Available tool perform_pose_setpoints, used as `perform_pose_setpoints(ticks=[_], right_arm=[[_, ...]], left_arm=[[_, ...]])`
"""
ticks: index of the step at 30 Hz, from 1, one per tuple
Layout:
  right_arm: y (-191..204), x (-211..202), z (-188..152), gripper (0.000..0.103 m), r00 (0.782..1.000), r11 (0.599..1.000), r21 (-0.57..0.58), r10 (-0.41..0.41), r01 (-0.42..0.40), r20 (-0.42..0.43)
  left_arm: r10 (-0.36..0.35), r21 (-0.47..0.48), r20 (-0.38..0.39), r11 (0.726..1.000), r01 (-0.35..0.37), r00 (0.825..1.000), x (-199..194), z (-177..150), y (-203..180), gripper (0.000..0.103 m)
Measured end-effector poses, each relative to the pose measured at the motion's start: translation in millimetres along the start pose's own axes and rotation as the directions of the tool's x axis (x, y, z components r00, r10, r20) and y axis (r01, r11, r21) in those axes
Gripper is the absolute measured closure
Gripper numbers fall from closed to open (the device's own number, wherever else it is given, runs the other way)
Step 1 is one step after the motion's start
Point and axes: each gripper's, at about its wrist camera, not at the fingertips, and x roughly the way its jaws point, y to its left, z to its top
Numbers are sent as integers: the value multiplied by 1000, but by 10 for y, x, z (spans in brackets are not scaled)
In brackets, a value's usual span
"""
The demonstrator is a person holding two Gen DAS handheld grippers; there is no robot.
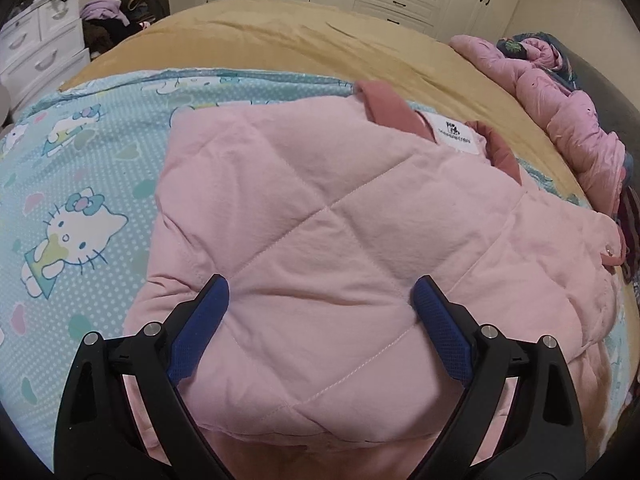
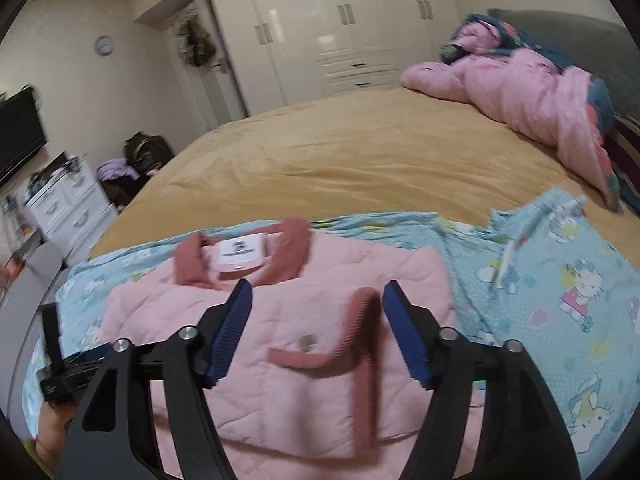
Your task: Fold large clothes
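Observation:
A pale pink quilted jacket (image 1: 320, 216) lies folded on a blue cartoon-cat sheet (image 1: 80, 184), its dark pink collar (image 1: 384, 104) and white label at the far side. My left gripper (image 1: 320, 292) hovers just above the near part of the jacket, jaws wide, nothing pinched. In the right wrist view the jacket (image 2: 280, 320) shows a pocket flap with a snap and a dark pink ribbed edge (image 2: 366, 320). My right gripper (image 2: 319, 292) stands open over it, the ribbed edge between the pads but untouched. The left gripper (image 2: 52, 360) shows at the left edge.
The sheet lies on a bed with a tan cover (image 2: 340, 152). A crumpled pink duvet (image 2: 532, 96) lies by the headboard at the right. White wardrobes (image 2: 340, 28) stand behind, white drawers (image 2: 76, 208) and a pile of clothes to the left.

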Motion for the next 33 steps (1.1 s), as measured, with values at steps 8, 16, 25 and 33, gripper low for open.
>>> perform_pose_setpoints(ticks=[8,16,25,33], right_arm=[[630,313,-138,27,994,987,-144,55,-68,-97],[676,926,-497,27,957,978,-211,-58,-3,-283],[566,1188,-719,24,956,982,-187,-65,11,-287],[478,853,-555,13,970,998,-42,28,-39,-244]], left_arm=[[-18,-15,9,1000,18,1000,51,-59,61,15],[-16,-13,7,1000,16,1000,30,-30,51,15],[-15,-2,9,1000,15,1000,25,-11,22,16],[-34,-20,19,999,34,999,-86,15,57,16]])
